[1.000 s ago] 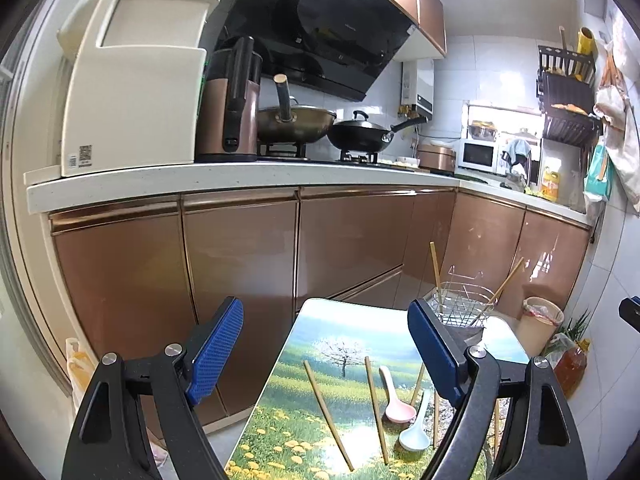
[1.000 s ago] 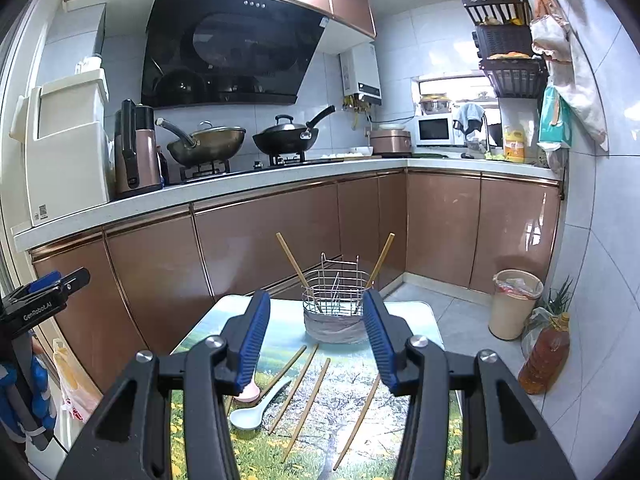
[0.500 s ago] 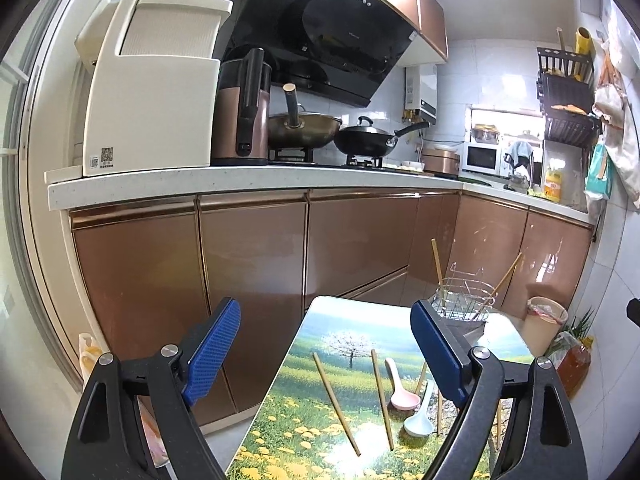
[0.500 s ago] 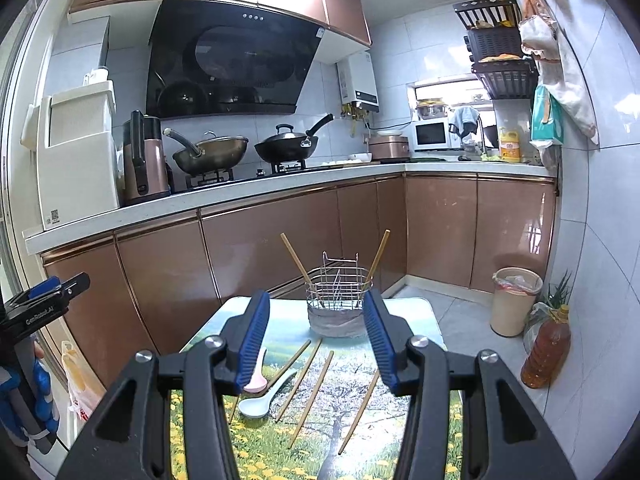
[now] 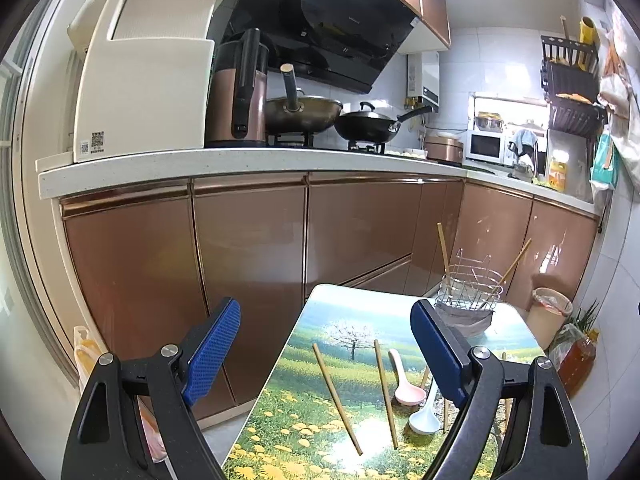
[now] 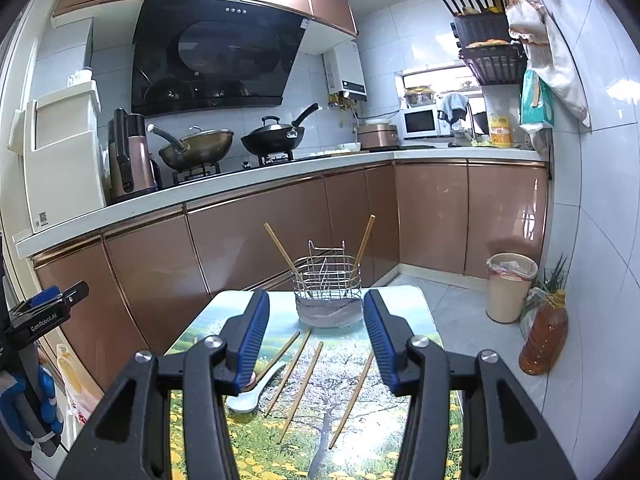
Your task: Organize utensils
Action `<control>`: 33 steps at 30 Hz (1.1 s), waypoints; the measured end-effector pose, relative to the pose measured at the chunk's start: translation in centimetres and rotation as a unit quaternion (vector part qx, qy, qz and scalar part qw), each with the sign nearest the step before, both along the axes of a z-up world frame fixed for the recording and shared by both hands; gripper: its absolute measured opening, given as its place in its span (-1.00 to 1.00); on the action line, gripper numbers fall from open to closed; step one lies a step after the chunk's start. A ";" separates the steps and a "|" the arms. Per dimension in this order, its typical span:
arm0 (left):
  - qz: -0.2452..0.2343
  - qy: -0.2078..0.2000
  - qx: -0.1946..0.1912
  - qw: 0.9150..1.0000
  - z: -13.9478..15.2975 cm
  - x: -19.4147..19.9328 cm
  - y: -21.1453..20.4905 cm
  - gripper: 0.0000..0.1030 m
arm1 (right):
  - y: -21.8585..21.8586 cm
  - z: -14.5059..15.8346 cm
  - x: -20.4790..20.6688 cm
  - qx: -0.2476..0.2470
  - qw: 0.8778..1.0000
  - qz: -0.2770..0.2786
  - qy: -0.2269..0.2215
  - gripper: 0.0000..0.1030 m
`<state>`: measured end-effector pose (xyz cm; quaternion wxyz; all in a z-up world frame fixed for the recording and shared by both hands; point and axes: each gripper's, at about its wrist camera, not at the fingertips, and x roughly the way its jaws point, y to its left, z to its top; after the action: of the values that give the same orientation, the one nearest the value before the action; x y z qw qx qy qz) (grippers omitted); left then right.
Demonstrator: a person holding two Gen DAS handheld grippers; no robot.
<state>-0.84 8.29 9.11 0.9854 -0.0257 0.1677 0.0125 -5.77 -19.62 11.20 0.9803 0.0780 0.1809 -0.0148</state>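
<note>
A wire utensil basket [image 6: 328, 280] stands at the far end of the picture-printed table [image 6: 400, 304], with two chopsticks leaning in it; it also shows in the left wrist view [image 5: 468, 292]. Several loose wooden chopsticks [image 6: 302, 388] lie on the table, also in the left wrist view [image 5: 337, 386]. A pink spoon [image 5: 408, 382] and a white spoon [image 5: 426, 412] lie beside them; the white spoon [image 6: 250, 394] shows in the right wrist view. My left gripper [image 5: 324, 348] is open and empty above the table's near left. My right gripper [image 6: 316, 336] is open and empty, above the chopsticks.
Brown cabinets [image 5: 248, 264] and a counter with pots run along the left and back. A bin [image 6: 510, 286] and an oil bottle [image 6: 544, 330] stand on the floor at right. The left gripper's body [image 6: 36, 320] shows at the right view's left edge.
Both views have shifted slightly; the table and utensils sit a little lower and nearer. Both grippers stay open and empty.
</note>
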 end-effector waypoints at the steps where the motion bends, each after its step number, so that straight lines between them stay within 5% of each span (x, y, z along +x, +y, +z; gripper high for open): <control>1: 0.000 0.003 0.000 1.000 -0.1 0.3 0.0 0.68 | -0.1 -0.2 0.2 0.001 1.000 0.000 0.003 -0.09; 21: -0.001 0.099 -0.014 0.995 -4.1 9.1 -0.2 0.67 | -3.4 -4.6 7.6 0.004 0.996 -0.008 0.086 -0.09; 33: -0.071 0.231 -0.049 0.969 -8.8 16.5 -1.7 0.48 | -5.3 -8.5 14.1 0.014 0.986 -0.002 0.167 -0.09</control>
<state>15.69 6.59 0.36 0.9157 -0.0587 0.3929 -0.0601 8.29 -24.96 2.70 0.9351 0.0884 0.3421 -0.0269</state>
